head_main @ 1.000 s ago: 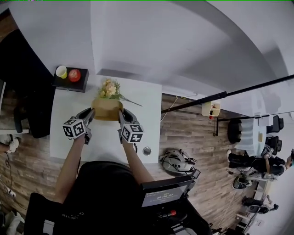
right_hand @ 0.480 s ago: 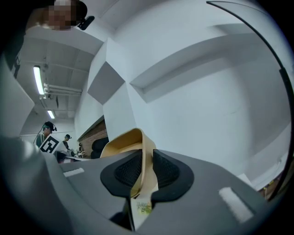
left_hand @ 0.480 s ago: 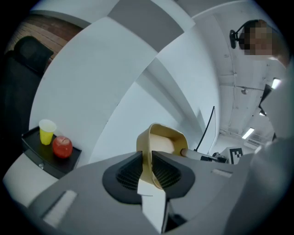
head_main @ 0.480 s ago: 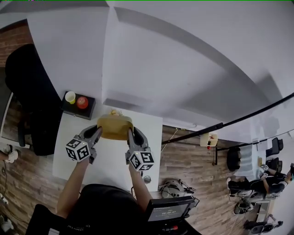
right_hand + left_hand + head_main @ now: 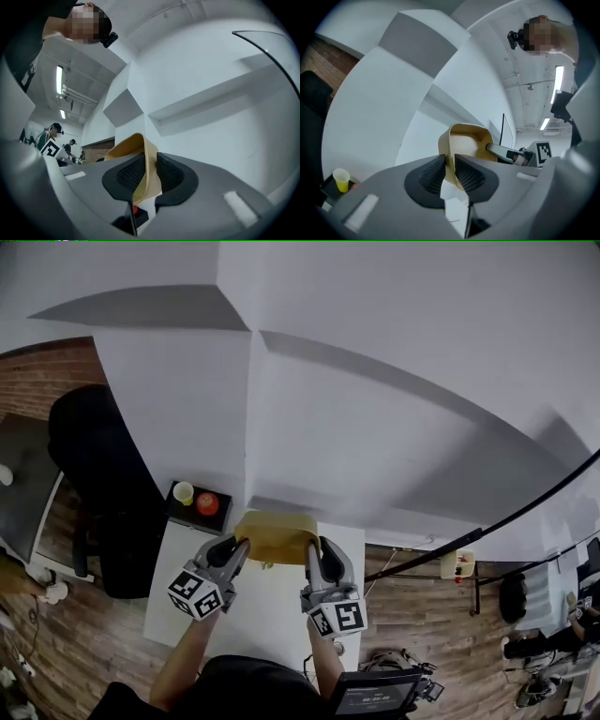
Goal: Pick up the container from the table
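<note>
The tan container [image 5: 277, 534] hangs high above the white table [image 5: 272, 615], carried between my two grippers. My left gripper [image 5: 242, 546] is shut on its left wall; in the left gripper view the thin wall [image 5: 466, 140] stands pinched between that left gripper's [image 5: 450, 171] ribbed pads. My right gripper [image 5: 314, 547] grips the opposite wall. In the right gripper view the container's wall [image 5: 129, 145] sits between the right gripper's [image 5: 151, 171] pads, whose jaws have just been opening a little with the wall still between them. What the container holds is hidden from here.
A black tray [image 5: 192, 512] with a yellow cup [image 5: 184, 492] and a red apple [image 5: 207, 503] stands at the table's far left corner. A black chair [image 5: 103, 474] is to the left, a white wall right behind the table, and wooden floor around it.
Both grippers have risen with the container, from just above the table to well above it. The flowers seen in it at first no longer show.
</note>
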Tool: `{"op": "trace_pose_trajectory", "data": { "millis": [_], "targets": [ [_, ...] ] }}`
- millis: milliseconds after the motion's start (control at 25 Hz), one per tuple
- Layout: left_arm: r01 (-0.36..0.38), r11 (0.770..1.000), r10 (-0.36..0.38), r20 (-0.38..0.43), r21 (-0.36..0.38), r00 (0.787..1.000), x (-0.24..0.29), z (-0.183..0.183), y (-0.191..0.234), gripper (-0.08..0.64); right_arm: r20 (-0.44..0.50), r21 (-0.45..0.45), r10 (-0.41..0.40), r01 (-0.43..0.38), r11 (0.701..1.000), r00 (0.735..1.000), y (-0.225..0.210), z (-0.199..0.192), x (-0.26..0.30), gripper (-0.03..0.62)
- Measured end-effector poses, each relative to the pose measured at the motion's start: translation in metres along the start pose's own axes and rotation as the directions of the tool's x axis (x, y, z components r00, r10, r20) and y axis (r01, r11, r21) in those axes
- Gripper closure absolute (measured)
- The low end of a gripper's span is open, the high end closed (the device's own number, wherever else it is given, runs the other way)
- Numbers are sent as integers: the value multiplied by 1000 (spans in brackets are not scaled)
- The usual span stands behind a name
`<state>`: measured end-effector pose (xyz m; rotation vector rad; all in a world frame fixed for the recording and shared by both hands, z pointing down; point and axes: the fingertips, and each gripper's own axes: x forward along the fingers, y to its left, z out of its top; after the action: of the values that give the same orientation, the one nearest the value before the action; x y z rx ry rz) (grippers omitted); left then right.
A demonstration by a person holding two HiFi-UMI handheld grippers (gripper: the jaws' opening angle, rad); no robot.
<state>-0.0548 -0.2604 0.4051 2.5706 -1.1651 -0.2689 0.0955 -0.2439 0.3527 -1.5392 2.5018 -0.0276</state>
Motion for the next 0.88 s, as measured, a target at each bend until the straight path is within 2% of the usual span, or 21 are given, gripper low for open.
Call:
{"op": "trace_pose_trajectory", "data": {
  "millis": [160, 560, 880],
  "targets": [
    [29, 999, -31, 31, 39, 999, -8, 21, -14, 502, 57, -43, 3, 0, 999, 998, 13, 28, -6, 506],
    [62, 993, -70, 83, 98, 994, -51, 49, -16, 500, 106, -81, 2, 7, 997, 994, 58, 41, -17, 511],
    [39, 983, -68, 162, 178, 984, -69, 81, -39, 502, 146, -184, 54, -27, 983, 988, 79, 66, -37, 515]
  ]
}}
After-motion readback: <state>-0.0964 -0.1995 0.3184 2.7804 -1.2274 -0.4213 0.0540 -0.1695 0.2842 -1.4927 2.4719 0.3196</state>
